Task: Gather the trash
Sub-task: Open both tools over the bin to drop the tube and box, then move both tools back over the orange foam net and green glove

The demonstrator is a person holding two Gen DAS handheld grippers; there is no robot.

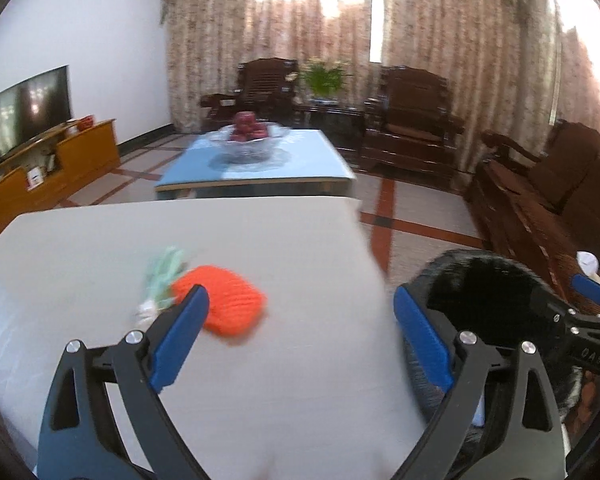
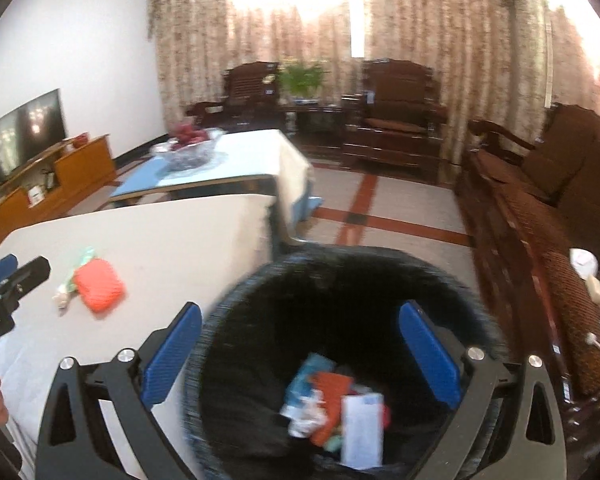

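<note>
The left claw [image 1: 302, 320] hangs above the white tabletop [image 1: 280, 248] with its jaws spread wide and nothing between them. Just beyond its left finger lies an orange knitted pouch [image 1: 224, 304] on the tabletop, and touching the pouch's far left corner is a pale green wrapper [image 1: 165, 276] with a small white scrap [image 1: 145, 311] at its near end. All three are blurred, so what the wrapper and scrap are made of cannot be told.

The right claw [image 2: 300, 344] is also fully open and empty, held over the mouth of a black wastebasket [image 2: 228, 320] that stands on the floor just beside the tabletop's right edge. Inside the wastebasket lies a pile of trash [image 2: 332, 408]: a white paper slip, an orange piece, a blue-and-white packet and some crumpled bits.

From the right wrist view the pouch sits well to the left of the wastebasket, and the left claw reaches in at the far left.

Beyond the tabletop, a glass bowl of red fruit [image 1: 249, 136] stands on a blue coffee table [image 1: 300, 164].
</note>
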